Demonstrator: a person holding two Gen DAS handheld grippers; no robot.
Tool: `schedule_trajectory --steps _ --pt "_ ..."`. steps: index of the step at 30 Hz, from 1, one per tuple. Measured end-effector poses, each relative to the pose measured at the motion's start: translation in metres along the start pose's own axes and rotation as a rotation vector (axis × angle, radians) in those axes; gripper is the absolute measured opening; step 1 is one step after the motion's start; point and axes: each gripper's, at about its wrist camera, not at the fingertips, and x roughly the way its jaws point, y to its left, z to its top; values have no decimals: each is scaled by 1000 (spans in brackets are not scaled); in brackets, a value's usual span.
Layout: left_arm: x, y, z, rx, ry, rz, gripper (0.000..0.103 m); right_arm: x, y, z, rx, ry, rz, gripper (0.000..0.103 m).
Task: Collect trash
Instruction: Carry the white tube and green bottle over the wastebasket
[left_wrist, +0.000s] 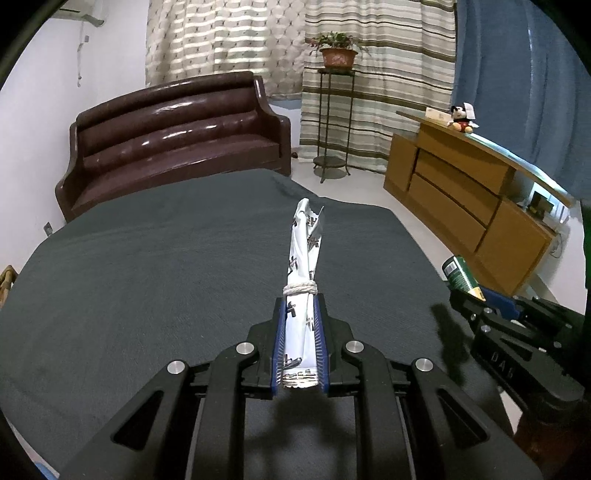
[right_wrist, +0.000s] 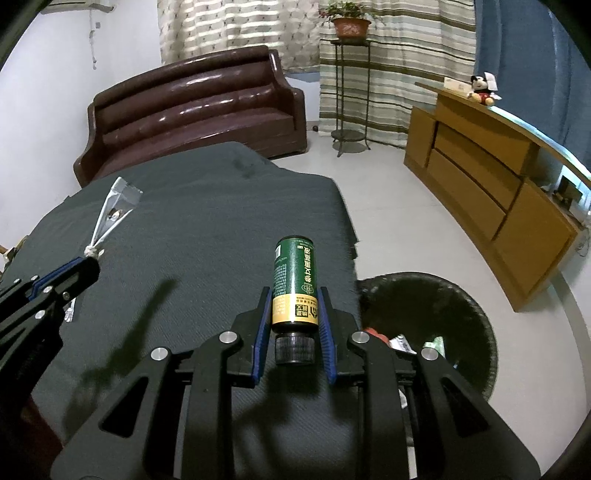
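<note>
My left gripper is clamped on a white wrapper tied with string — it sticks out past the fingertips, above the grey table. My right gripper grips a green bottle, cap toward me, near the table's right edge. Just past that edge, on the floor, stands a black bin — some litter lies inside.

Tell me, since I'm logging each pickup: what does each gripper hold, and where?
Left gripper clamps the white wrapper along its lower end. Right gripper grips the green bottle at its yellow-labelled part near the cap.
</note>
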Motion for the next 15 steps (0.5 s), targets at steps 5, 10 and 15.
schedule_trajectory --steps 5,10,15 --pt "-8 -17 -3 23 -16 -23 16 -13 -18 -7 15 -12 -26 23" --pt "-12 -31 -5 40 -27 -54 16 -23 -39 -11 35 -24 -61 23" --pt "-10 -48 -4 69 -27 -83 16 -29 -64 -13 61 -31 -97 23"
